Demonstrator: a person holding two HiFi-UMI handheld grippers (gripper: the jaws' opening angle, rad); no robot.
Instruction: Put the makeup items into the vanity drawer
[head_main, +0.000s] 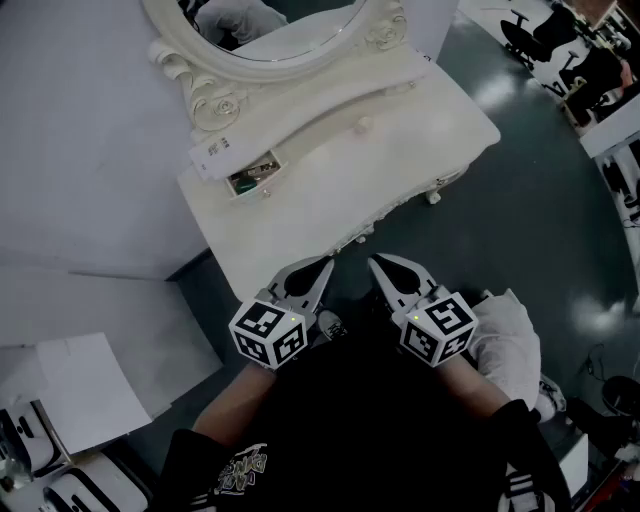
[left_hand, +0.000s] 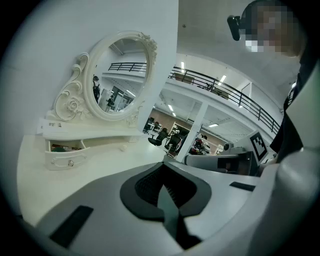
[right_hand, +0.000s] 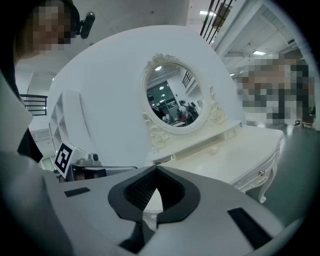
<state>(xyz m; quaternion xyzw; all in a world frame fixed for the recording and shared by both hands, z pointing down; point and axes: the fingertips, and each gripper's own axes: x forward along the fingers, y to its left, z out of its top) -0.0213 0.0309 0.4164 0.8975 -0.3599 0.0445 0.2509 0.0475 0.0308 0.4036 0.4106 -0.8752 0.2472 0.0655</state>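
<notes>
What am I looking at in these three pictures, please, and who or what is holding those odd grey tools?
There is no robot here. A person holds a hand-held gripper in each hand, and each carries a cube with square markers. The head view comes from a camera on the person's head looking down, and it shows the left hand-held gripper and the right hand-held gripper. The other two pictures come from cameras riding on each one, looking along its jaws. Both have their jaws together and hold nothing. Ahead stands a white vanity table with an oval mirror. Its small drawer is open, with items inside that are too small to identify.
</notes>
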